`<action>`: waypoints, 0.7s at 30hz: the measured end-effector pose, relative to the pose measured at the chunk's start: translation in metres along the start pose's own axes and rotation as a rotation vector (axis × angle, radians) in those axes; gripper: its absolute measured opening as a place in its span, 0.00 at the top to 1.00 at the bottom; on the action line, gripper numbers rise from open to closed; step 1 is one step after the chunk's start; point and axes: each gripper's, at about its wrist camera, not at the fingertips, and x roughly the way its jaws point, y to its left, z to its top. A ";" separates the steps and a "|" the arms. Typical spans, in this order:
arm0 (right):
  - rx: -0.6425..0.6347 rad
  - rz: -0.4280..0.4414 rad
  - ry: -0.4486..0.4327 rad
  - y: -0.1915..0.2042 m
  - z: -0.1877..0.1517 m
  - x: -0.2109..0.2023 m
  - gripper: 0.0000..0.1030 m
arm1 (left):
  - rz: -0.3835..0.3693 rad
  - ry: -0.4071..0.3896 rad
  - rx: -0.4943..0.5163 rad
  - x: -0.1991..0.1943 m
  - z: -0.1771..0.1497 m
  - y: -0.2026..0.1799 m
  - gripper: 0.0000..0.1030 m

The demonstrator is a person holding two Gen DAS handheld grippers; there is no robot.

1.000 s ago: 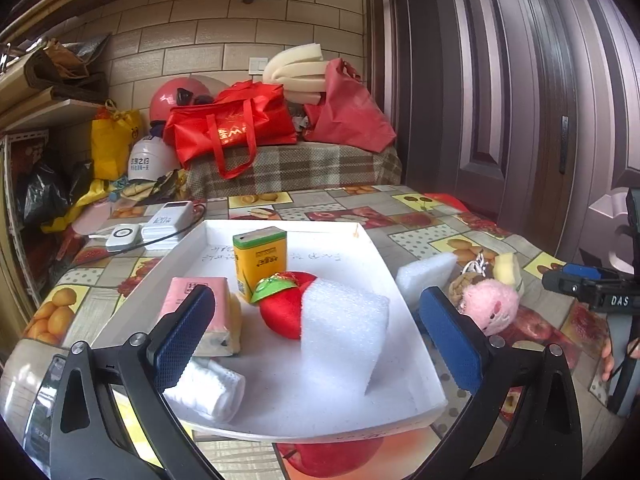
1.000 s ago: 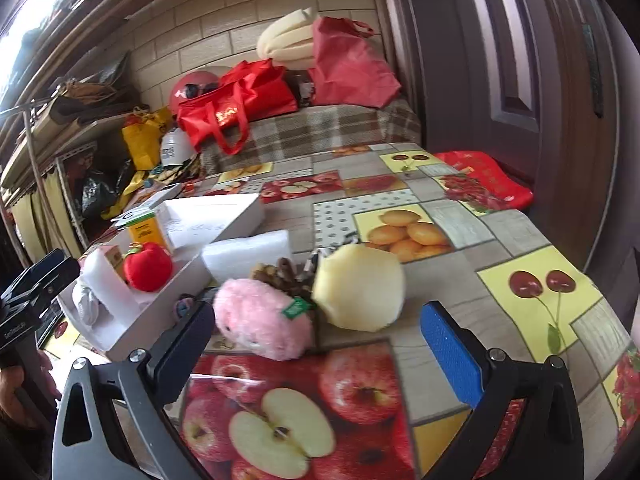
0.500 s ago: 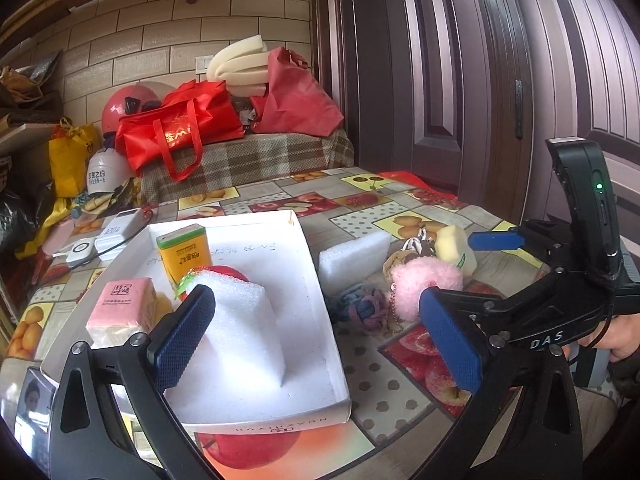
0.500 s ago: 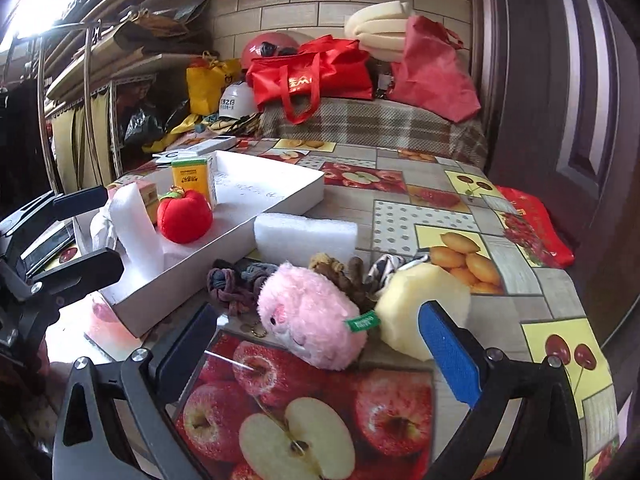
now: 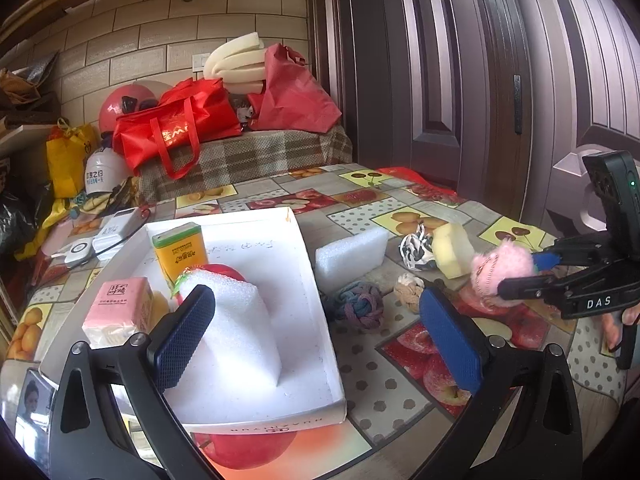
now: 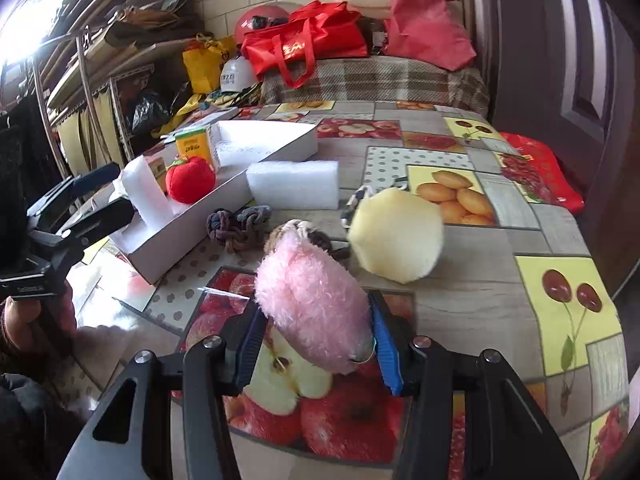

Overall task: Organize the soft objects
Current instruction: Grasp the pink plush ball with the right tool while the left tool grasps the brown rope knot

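Right tool (image 6: 318, 354) pinching a fluffy pink plush toy (image 6: 312, 304) between both blue pads, lifted just above the fruit-patterned bench (image 6: 460, 248); seen from the left wrist view as the same pink plush (image 5: 502, 268) clamped at the far right. Left tool (image 5: 316, 344) spread wide, gripping nothing, hovering over the near end of a shallow white cardboard tray (image 5: 256, 418). Inside the tray: a white foam block (image 5: 236, 332) nearest, a red stuffed apple (image 6: 190, 179) behind it, a yellow and green carton (image 5: 180, 248) upright toward the back, a pink wrapped tissue pack (image 5: 120, 312) at the left. Outside the tray on the bench: a second white foam slab (image 6: 294, 190) just beside the tray wall, a dark knotted rope ball (image 5: 358, 306), a beige knotted ball (image 5: 408, 286), a black-and-white fabric ball (image 5: 416, 248), a pale yellow sponge (image 6: 396, 236). Apple mostly hidden by the foam block in the left wrist view; something yellowish behind the tissue pack, too hidden to identify.
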 end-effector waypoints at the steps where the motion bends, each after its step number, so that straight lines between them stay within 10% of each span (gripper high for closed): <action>1: 0.009 -0.050 0.000 -0.010 -0.005 -0.006 0.51 | -0.019 0.009 0.001 0.002 0.000 -0.004 0.00; 7: 0.271 -0.051 0.008 -0.080 -0.023 -0.015 0.51 | -0.124 0.091 0.052 0.034 0.009 -0.048 0.00; 21: 0.303 -0.004 -0.001 -0.083 -0.024 -0.016 0.51 | -0.094 0.360 0.250 0.132 0.015 -0.117 0.04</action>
